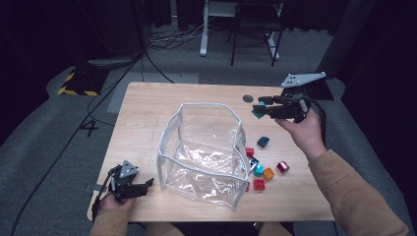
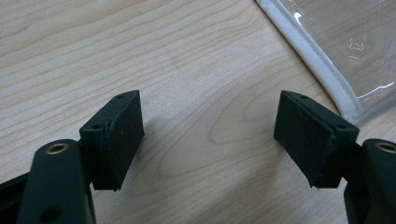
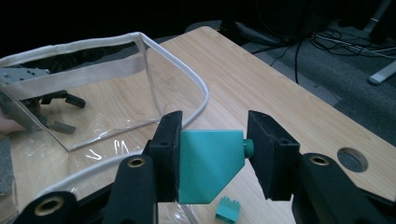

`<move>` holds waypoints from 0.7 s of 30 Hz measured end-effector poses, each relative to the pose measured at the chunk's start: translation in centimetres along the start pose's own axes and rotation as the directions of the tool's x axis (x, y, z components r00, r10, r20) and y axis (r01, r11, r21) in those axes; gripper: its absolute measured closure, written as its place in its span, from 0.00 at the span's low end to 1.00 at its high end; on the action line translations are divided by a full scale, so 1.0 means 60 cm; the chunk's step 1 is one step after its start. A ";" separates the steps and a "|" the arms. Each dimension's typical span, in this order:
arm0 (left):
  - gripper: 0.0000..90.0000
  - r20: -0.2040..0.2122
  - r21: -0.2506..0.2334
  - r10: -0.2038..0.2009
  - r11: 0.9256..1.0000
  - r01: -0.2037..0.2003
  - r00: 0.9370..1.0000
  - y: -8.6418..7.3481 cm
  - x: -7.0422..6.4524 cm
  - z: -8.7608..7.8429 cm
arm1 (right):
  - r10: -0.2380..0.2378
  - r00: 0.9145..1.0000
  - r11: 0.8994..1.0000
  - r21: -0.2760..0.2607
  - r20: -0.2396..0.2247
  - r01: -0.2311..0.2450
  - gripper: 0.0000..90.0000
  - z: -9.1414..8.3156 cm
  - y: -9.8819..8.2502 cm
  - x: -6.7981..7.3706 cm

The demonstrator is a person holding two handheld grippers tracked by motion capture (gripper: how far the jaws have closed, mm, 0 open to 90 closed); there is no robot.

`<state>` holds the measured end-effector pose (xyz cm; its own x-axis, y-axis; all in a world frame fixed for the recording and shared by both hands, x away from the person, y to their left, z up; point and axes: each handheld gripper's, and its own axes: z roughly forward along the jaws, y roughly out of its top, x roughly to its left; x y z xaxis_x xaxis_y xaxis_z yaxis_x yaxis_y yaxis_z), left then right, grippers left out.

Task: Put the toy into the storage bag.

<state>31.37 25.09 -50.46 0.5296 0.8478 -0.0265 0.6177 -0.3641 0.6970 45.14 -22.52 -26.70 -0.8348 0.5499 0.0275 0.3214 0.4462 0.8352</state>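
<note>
Teal plastic block (image 3: 208,170), small, wedge-shaped with one slanted face and a round stud on the end. Clamped in right gripper (image 3: 211,156): one pad flat on the broad side, other pad bearing on the stud tip alone. Raised above the table (image 1: 147,113), off the far right corner of the bag (image 1: 204,155), not yet over its mouth.

Handling, judged: light, rigid, hard and smooth; no risk of crushing, fair risk of pivoting about the stud contact. Better purchase on two parallel flat faces, away from slope and stud. Likely to bounce or skid if dropped from height onto wood.

Clear plastic bag, white piped rim, standing open on the table, mouth upward. Judged soft, thin-walled, apt to fold or slide if knocked; rim the only firm place for a hold.

Left gripper (image 2: 210,135) low over bare wood near the bag's front left corner, jaws wide apart, nothing between them, bag rim just off one pad.

Loose blocks on the table right of the bag: red (image 1: 259,184), orange (image 1: 268,173), magenta (image 1: 282,166), dark blue (image 1: 263,141), cyan (image 1: 258,170), further red (image 1: 249,152). Same kind, same handling expected.
</note>
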 end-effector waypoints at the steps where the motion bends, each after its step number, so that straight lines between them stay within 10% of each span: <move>1: 0.27 0.001 0.000 -0.001 1.000 0.001 1.000 0.000 0.000 0.000 | -0.006 1.000 1.000 -0.002 -0.005 0.006 0.63 0.001 0.005 0.004; 21: 0.27 -0.002 -0.002 -0.004 1.000 0.004 1.000 0.000 -0.001 0.000 | -0.087 0.989 0.996 -0.027 -0.120 0.084 0.63 0.045 0.079 0.084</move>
<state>31.33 25.06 -50.47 0.5262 0.8499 -0.0275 0.6186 -0.3604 0.6982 43.67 -15.75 -24.08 -0.9070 0.4207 0.0206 0.2381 0.4716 0.8491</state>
